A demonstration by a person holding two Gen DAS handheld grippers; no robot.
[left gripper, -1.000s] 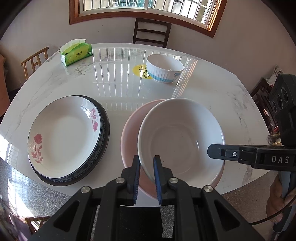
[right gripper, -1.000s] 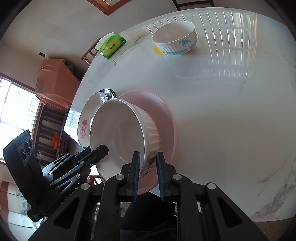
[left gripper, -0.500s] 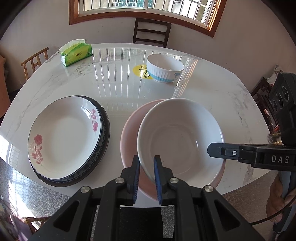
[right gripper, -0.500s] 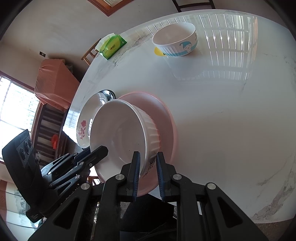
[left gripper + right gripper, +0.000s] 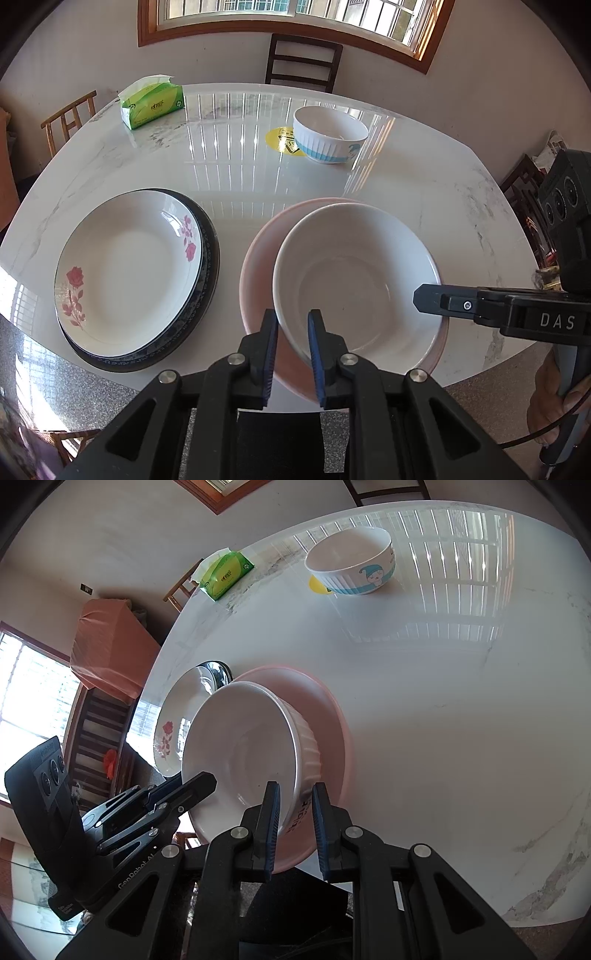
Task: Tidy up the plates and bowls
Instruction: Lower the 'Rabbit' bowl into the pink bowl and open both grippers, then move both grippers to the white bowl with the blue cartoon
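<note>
White marble counter [image 5: 229, 166], glossy, striped with window glare. Behind it a plain pale wall [image 5: 388, 77] and a wood-framed window [image 5: 288, 14] — bright daylight outside. Dark chair [image 5: 301, 62] at the far edge, a light wooden chair [image 5: 68, 120] to the left. Speckled grey floor [image 5: 40, 373] below. In the right wrist view, a second window [image 5: 29, 698] at left, sunlit, beside furniture under an orange cover [image 5: 110, 646] — dark wooden slats [image 5: 98, 738] beneath it.
</note>
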